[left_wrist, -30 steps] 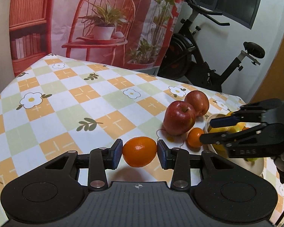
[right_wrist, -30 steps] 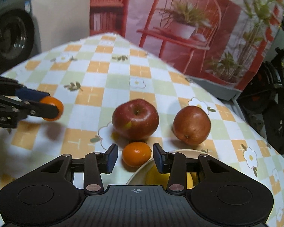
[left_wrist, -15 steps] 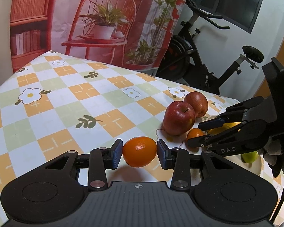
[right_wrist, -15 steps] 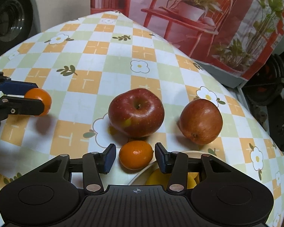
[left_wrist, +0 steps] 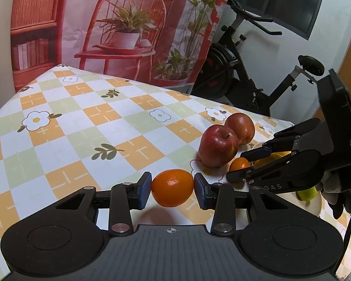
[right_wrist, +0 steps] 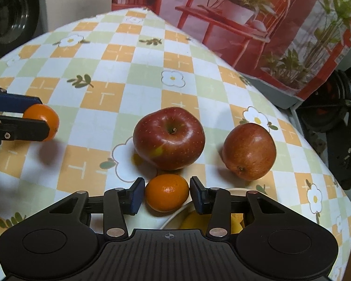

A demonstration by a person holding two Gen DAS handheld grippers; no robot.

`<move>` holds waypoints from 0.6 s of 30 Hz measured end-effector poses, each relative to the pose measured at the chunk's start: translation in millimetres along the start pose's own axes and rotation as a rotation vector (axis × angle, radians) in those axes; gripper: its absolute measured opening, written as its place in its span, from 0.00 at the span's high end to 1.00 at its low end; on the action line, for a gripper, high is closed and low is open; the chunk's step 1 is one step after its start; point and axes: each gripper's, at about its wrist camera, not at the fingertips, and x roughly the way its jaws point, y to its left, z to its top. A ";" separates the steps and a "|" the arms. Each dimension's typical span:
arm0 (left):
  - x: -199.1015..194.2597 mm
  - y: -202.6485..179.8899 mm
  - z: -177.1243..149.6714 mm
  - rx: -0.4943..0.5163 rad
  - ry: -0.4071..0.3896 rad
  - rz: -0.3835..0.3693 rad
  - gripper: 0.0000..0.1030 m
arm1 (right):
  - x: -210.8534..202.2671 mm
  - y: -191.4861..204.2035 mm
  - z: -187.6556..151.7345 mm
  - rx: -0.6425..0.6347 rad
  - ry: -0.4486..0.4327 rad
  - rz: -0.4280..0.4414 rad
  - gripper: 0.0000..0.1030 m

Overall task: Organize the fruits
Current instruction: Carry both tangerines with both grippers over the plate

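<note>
Each gripper clenched on one orange

The left gripper [left_wrist: 172, 187] grasps an orange [left_wrist: 172, 186] above the surface [left_wrist: 86, 126], left of the big apple [right_wrist: 168, 138]. The right gripper [right_wrist: 166, 195], its jaws just closing, grasps a small orange [right_wrist: 167, 195] just before this apple, beside the bowl [right_wrist: 175, 215].
</note>
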 end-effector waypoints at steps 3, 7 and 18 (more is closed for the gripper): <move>-1.9 -2.7 1.3 0.009 -0.004 -0.001 0.59 | -12.7 -4.7 -6.4 0.046 -0.061 0.015 0.63; -4.2 -8.9 3.0 0.030 -0.007 -0.003 0.59 | -34.8 -13.5 -20.6 0.128 -0.168 0.040 0.63; -5.0 -50.0 9.6 0.146 0.005 -0.048 0.59 | -92.5 -41.3 -101.6 0.411 -0.425 0.042 0.63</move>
